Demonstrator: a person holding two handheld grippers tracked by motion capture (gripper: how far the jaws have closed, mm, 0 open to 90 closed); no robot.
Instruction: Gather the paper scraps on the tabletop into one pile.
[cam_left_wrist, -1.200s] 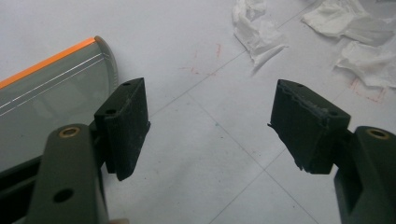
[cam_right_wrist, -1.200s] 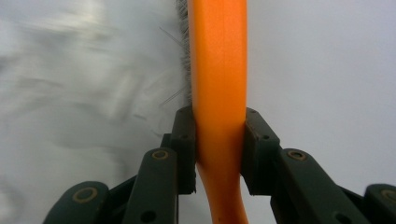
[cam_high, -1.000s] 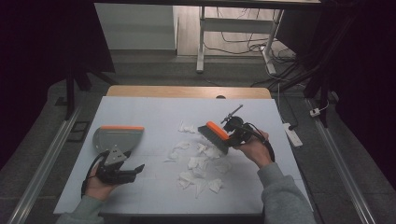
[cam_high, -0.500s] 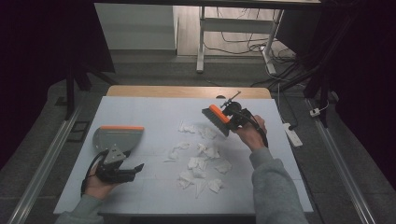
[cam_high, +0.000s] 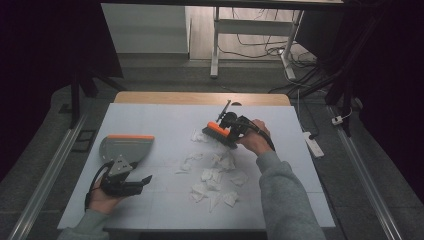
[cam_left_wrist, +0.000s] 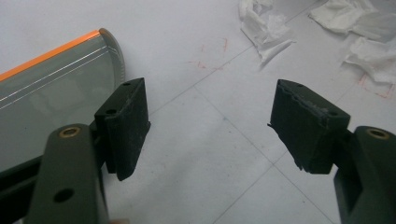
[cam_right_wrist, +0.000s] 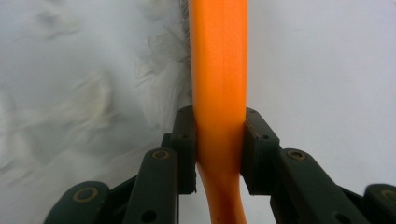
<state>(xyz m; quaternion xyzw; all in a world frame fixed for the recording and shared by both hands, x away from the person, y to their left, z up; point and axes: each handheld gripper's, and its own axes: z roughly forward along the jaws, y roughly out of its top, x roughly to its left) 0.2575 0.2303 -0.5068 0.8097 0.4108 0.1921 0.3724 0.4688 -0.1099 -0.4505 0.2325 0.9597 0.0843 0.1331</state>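
My right gripper (cam_high: 231, 126) is shut on the orange handle of a hand brush (cam_right_wrist: 218, 70), at the far side of a scatter of crumpled white paper scraps (cam_high: 212, 175) on the white table top. Its dark bristles (cam_high: 219, 136) rest on the sheet by the farthest scraps. In the right gripper view both pads press the orange brush back, with blurred paper (cam_right_wrist: 70, 107) to its left. My left gripper (cam_high: 137, 184) rests open near the front left, jaws wide apart with nothing between them (cam_left_wrist: 210, 126). A grey dustpan with an orange lip (cam_high: 126, 146) lies just beyond it.
The white sheet (cam_high: 165, 120) covers a wooden table whose far edge (cam_high: 200, 97) shows bare. A white power strip (cam_high: 314, 143) lies on the floor at the right. Metal rails run along both sides, and a desk frame with cables stands beyond.
The right hand carried the brush away from the person and leftward, from the pile's right side to its far edge. The left hand and dustpan stayed put.
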